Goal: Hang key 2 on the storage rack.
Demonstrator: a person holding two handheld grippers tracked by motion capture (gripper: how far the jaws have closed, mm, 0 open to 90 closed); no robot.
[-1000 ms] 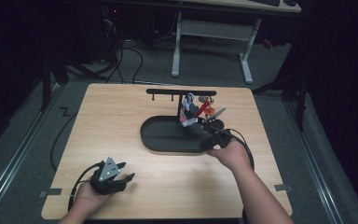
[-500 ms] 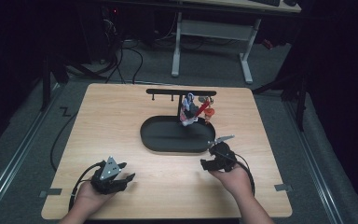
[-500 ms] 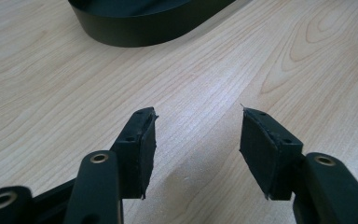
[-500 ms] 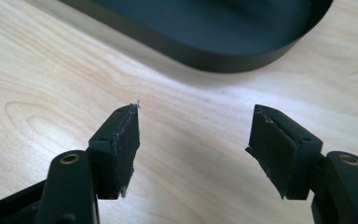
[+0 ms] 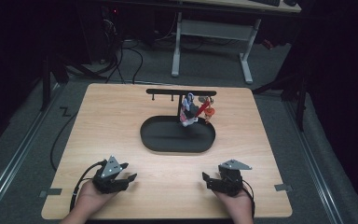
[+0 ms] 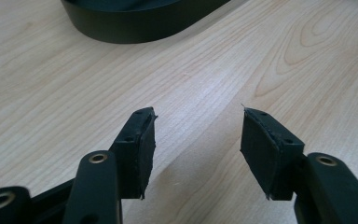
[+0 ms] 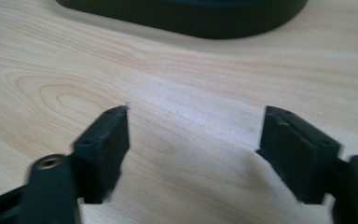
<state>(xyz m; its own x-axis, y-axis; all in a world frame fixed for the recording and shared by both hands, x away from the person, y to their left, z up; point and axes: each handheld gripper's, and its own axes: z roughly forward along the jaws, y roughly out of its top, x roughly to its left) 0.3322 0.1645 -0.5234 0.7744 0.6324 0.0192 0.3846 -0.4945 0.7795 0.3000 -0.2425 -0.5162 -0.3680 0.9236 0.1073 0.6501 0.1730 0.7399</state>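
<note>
The wooden worktop [image 5: 121,121] carries a black oval tray [image 5: 177,136] near its middle, from which a post rises to a black hanger bar [image 5: 181,92]. A cluster of small keychain trinkets [image 5: 195,110], white, grey and red, is seen hung at the bar's right end, above the tray's far rim. A second ago the right gripper [image 5: 213,181] was held up at those trinkets; it is now drawn back to the near edge, its jaws just opened wider with nothing between them. The left gripper [image 5: 124,176] is rested opposite, jaws spread and empty. The hanging step is judged finished.
</note>
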